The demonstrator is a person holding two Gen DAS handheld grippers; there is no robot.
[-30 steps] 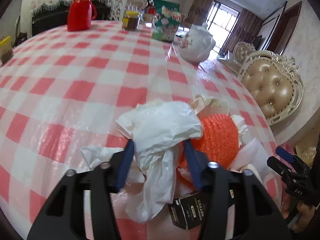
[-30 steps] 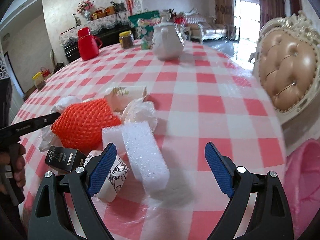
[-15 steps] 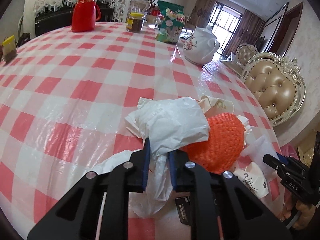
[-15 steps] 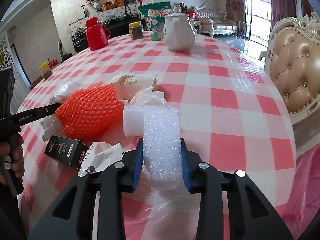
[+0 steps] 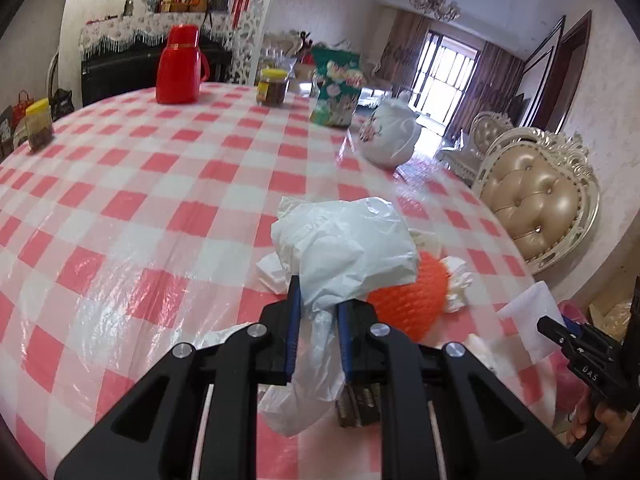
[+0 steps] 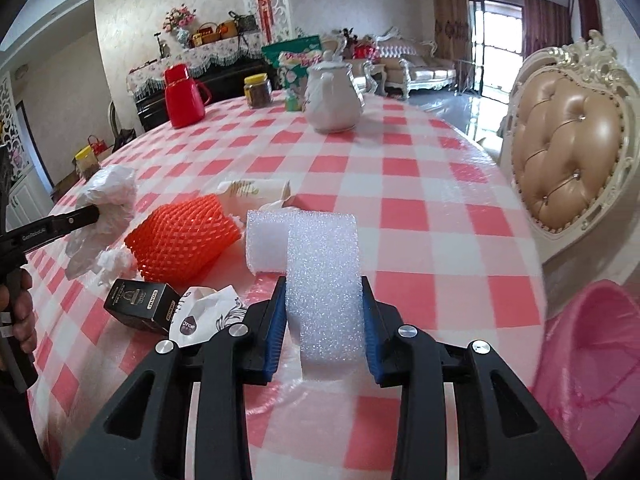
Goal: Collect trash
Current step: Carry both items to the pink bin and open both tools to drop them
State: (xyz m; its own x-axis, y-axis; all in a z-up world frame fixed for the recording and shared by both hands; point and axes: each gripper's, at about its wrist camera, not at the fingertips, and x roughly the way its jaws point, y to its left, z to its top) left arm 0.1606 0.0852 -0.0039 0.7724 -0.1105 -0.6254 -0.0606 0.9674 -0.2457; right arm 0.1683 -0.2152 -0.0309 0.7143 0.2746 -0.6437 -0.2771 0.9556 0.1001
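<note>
We hold the left gripper (image 5: 316, 334) pinched tight on a crumpled white plastic bag (image 5: 348, 248); the bag bulges above the blue pads and a tail hangs below them, off the desk (image 5: 132, 184). From the right wrist view the same bag (image 6: 106, 200) sits at the tip of that gripper, raised over the red-and-white checked cloth

Our right gripper (image 6: 324, 320) is closed on a white foam block (image 6: 324, 276), pads pressed on both its long sides; a second piece of foam (image 6: 266, 240) juts from its far left end

Trash left on the desk: an orange foam fruit net (image 6: 182, 236) just left of the foam, crumpled white tissue (image 6: 114, 262) beside it, a small black box (image 6: 140, 306) and a torn white printed wrapper (image 6: 208, 314) nearer us, a paper cup lying on its side (image 6: 252, 190) behind the net

A pink bag-lined bin (image 6: 592, 360) shows at the desk's right edge

Far side: red thermos (image 6: 184, 96), white teapot (image 6: 332, 100), yellow-lidded jar (image 6: 258, 90), green snack bag (image 5: 338, 92). A tufted chair (image 6: 572, 140) stands at right
</note>
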